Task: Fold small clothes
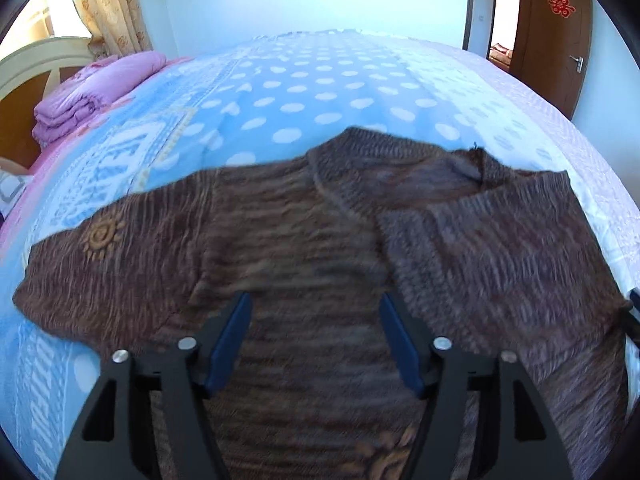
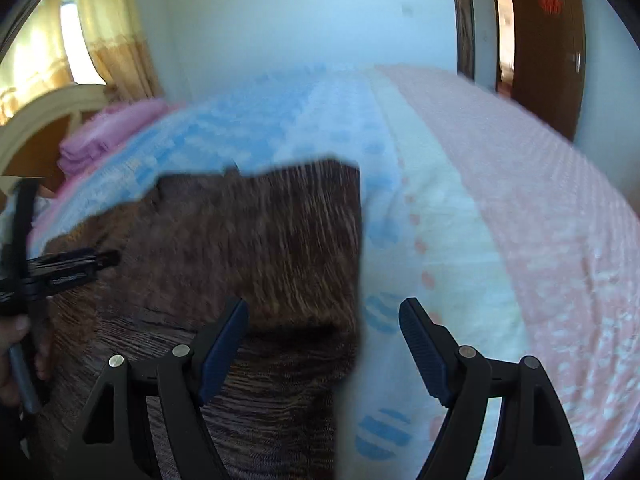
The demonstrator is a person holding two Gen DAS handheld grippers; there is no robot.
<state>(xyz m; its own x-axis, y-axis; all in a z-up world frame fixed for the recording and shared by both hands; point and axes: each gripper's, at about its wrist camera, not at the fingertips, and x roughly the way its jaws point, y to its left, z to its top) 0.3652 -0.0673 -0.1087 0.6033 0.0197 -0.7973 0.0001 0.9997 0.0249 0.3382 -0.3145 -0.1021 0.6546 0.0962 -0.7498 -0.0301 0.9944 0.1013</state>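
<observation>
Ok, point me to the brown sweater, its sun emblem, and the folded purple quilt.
brown sweater (image 1: 304, 240): left wrist view, middle of the chest.
sun emblem (image 1: 101, 237): left wrist view, centre of the orange spiral on the sleeve.
folded purple quilt (image 1: 96, 88): left wrist view, top fold.

A brown sweater (image 1: 304, 240) of coarse ribbed knit is lying on a soft, fleecy bedspread (image 1: 320, 80). The left gripper (image 1: 316, 344) is showing matt black plastic arms, blue ridged pads and shiny metal pins. A glossy wooden door (image 1: 560, 40) is standing behind.

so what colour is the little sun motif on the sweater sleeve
Tan-gold sun motif on the brown sweater; clearest in the left wrist view.
</observation>
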